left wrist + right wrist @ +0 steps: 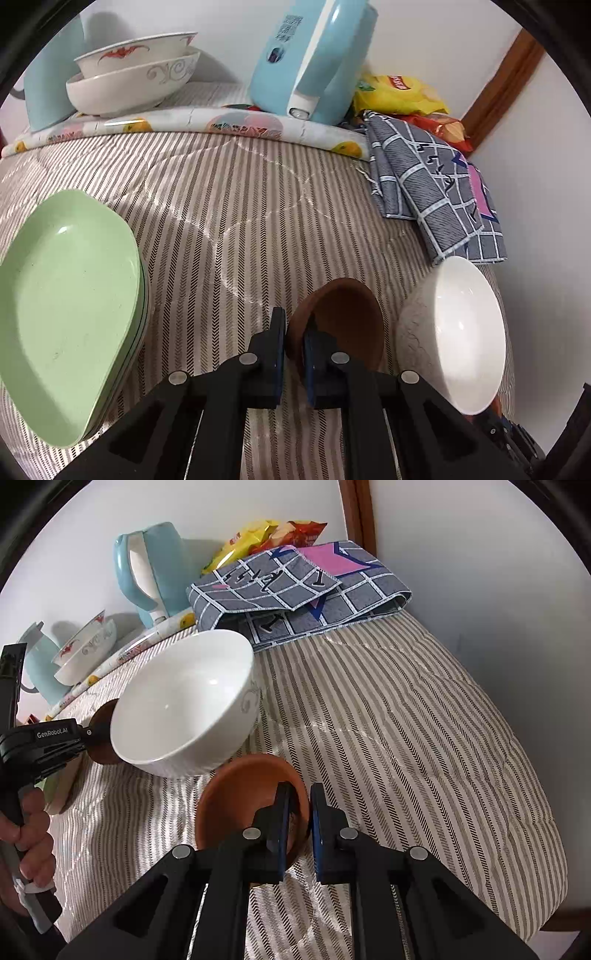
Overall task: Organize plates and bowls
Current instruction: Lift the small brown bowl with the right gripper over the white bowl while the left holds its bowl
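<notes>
Matte terracotta bowl (343,317) rim pinched by left hand-held gripper (294,354), second terracotta bowl (243,797) rim pinched by right hand-held gripper (297,834), glossy white bowl (184,705) between, striped woven cloth (406,738) over counter, white wall (480,554) behind.

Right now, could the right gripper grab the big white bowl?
Probably not yet. The right gripper has its jaws closed on the rim of a small brown clay bowl, so it's busy. The big white bowl sits just beyond, nothing between.

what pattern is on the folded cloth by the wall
A grey-blue grid of white lines with a pink patch on the folded cloth, clearest in the right wrist view.
</notes>
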`<state>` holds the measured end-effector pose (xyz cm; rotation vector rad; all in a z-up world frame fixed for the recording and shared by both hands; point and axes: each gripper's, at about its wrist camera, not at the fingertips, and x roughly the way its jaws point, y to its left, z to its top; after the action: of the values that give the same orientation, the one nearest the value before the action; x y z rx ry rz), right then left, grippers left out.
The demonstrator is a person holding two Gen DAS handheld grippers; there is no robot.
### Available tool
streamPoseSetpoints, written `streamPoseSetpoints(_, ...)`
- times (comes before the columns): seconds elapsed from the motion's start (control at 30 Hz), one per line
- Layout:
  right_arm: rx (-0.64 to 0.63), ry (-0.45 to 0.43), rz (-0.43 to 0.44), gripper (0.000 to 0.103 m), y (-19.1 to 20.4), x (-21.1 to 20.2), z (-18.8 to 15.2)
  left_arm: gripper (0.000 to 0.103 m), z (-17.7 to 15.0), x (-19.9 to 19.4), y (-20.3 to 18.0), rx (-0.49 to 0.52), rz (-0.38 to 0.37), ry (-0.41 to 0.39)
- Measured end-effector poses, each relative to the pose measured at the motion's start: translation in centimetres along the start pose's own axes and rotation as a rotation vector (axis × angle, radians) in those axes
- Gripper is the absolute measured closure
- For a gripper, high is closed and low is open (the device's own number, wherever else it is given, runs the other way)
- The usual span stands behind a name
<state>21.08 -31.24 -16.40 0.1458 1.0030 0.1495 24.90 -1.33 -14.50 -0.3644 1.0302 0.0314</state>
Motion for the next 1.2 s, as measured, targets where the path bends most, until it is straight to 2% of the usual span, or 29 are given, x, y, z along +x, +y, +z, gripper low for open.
streamPoseSetpoints(0.43, 0.004, -0.031, -0.014, 0.093, 0.7, -1.6, -0.6, 0.094, -0.6, -3.3, 0.0, 0.02, -0.023, -0.039)
streamPoseSetpoints(1.2, -0.032, -0.158, -0.013, 0.093, 4.0, -8.8, -0.2, 0.094, -0.8, -12.1, 0.8, 0.053, -0.069, -0.17)
